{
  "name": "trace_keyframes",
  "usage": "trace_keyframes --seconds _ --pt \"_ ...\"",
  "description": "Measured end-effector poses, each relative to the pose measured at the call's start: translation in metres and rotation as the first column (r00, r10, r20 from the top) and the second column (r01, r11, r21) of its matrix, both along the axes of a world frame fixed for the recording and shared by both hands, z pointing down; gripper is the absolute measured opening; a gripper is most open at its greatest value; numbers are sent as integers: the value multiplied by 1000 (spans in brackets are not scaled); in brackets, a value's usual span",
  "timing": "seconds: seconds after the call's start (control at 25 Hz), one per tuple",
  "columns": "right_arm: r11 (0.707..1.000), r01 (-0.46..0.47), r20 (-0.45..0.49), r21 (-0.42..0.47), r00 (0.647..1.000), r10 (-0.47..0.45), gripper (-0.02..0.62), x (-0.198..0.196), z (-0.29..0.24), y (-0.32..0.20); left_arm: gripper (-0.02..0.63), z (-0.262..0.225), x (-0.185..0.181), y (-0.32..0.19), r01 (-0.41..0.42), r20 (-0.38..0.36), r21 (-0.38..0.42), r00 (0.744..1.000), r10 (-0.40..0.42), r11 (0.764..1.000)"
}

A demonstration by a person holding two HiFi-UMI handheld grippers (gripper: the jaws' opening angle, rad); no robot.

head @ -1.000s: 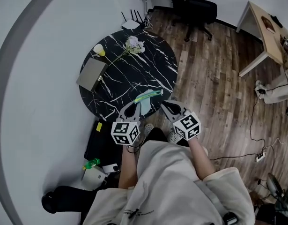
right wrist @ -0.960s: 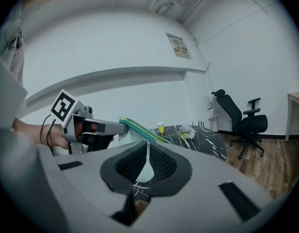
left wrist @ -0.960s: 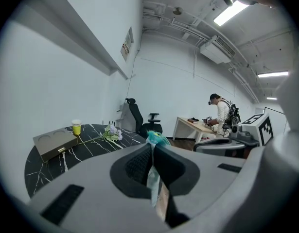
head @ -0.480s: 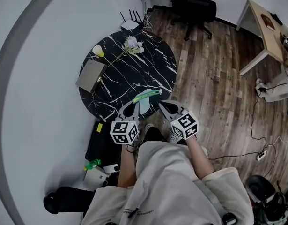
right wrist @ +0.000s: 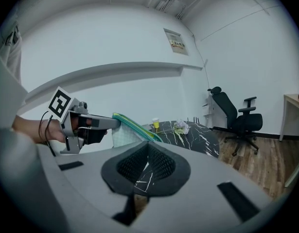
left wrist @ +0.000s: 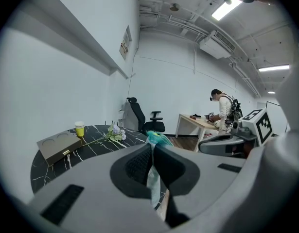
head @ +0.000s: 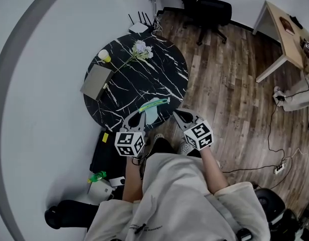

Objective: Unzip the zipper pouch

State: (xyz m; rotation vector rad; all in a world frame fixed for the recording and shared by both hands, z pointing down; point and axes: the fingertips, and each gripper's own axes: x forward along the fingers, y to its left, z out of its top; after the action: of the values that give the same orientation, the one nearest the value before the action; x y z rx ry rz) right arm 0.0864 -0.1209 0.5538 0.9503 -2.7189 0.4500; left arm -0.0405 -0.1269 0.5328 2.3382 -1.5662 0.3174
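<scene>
Over table (head: 167, 82) edge, left gripper (head: 142, 113) pinching zipper pouch (head: 153, 110), right gripper (head: 177, 114) closed nearby

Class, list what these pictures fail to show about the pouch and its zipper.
The zipper pull: too small in the head view; in the right gripper view the right gripper covers the end of the zipper.
The bottom of the pouch: left gripper view, hidden behind the left gripper shut on it.
How far it is unzipped: edge-on or tiny in every view.
</scene>
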Motion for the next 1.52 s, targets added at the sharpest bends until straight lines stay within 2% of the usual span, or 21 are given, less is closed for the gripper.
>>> trace_keyframes --seconds 0.24,0.68,1.12,1.52 --pt "1000 4 2 -24 1000 -4 5 4 1 2 25 3 -12 1 24 57 -7 998 -24 1000" --pt "999 27 1 -33 1000 -27 5 -4 2 7 25 3 -10 4 -4 30 -9 1000 4 1000" --pt "1000 21 -26 -16 999 -22 3 5 5 14 25 5 4 7 -32 33 -21 999 33 999" --pt "999 35 -14 -29 999 -36 5 8 7 22 25 8 15 16 -55 34 -26 998 56 998"
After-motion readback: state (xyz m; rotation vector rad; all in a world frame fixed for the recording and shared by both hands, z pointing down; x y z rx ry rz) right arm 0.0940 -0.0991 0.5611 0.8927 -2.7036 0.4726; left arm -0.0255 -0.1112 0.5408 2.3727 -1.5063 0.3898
